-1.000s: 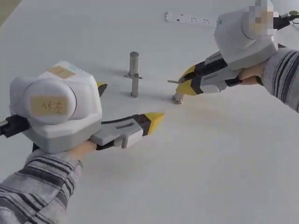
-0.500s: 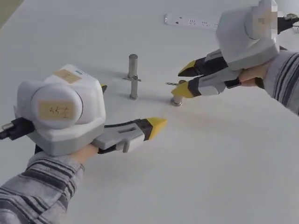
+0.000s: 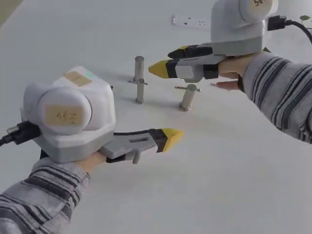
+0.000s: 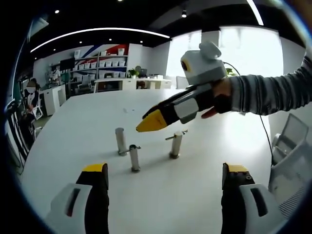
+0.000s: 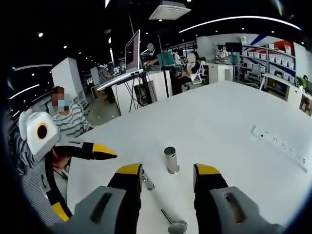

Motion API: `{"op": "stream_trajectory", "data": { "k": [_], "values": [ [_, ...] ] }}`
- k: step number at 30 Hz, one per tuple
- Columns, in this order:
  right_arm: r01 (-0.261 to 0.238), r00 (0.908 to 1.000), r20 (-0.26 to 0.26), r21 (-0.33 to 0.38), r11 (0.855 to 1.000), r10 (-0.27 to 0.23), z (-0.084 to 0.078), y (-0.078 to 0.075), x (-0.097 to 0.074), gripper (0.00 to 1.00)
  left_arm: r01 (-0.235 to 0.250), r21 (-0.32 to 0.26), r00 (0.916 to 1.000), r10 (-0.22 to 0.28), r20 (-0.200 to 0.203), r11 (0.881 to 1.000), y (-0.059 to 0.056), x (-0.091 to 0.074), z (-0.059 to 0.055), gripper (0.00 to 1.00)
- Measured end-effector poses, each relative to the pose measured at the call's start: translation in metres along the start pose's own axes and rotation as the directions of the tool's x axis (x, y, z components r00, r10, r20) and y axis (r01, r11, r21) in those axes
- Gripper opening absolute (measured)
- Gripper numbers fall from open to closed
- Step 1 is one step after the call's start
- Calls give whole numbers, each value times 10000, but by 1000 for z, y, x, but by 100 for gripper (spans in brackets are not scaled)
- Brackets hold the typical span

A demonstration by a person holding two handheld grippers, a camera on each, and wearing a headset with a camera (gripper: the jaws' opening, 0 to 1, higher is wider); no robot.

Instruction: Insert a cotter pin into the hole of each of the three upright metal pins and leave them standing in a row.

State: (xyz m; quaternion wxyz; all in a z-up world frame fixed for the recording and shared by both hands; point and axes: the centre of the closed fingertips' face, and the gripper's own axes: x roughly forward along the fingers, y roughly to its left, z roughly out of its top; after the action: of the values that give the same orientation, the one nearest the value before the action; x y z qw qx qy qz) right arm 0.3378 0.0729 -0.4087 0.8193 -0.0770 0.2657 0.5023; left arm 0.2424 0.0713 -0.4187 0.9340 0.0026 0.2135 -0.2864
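A second ago the right gripper [image 3: 168, 59] was low at the right pin [image 3: 186, 99], its jaws pinched on the cotter pin [image 3: 187, 88] at the pin's top. Half a second ago the jaws had parted there. Now it has lifted off and swung left, and it hangs above and behind the pins with its jaws a moderate gap apart and nothing between them. The cotter pin stays behind, lying crosswise through the top of the right pin with an end sticking out on each side, touched by neither gripper. The left gripper [image 4: 165, 169] has hardly moved. It hovers at the near left over the white table [image 3: 219, 185], its jaws spread wide and empty, well short of the pins.

All three pins are short grey metal cylinders standing on the table. The near pin [image 3: 140, 92] carries a second cotter pin [image 3: 138, 82] across its top. Just behind it in the head view stands the third pin [image 3: 139, 64], a plain cylinder with a flat top. The right pin stands apart from these two, to their right. A power strip [image 3: 190, 20] lies far back on the table
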Motion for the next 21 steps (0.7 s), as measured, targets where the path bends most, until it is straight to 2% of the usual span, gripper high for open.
{"op": "stream_trajectory", "data": {
  "k": [5,10,14,21],
  "values": [
    [334,9994,28,298,9990,-335,1,-5,16,36,8,-62,9999,-9,-161,10000,1,2,-3,98],
    [664,9978,-105,479,9966,-660,-1,-11,31,35,16,245,9997,-10,-246,9997,0,2,-3,99],
    [662,9978,-61,621,9959,-659,3,-15,45,30,2,148,9997,2,-255,9999,1,2,-3,99],
    [862,9961,-238,810,9930,-845,3,-12,54,24,-145,109,9996,148,-250,9998,4,0,-1,98]
  ]
}}
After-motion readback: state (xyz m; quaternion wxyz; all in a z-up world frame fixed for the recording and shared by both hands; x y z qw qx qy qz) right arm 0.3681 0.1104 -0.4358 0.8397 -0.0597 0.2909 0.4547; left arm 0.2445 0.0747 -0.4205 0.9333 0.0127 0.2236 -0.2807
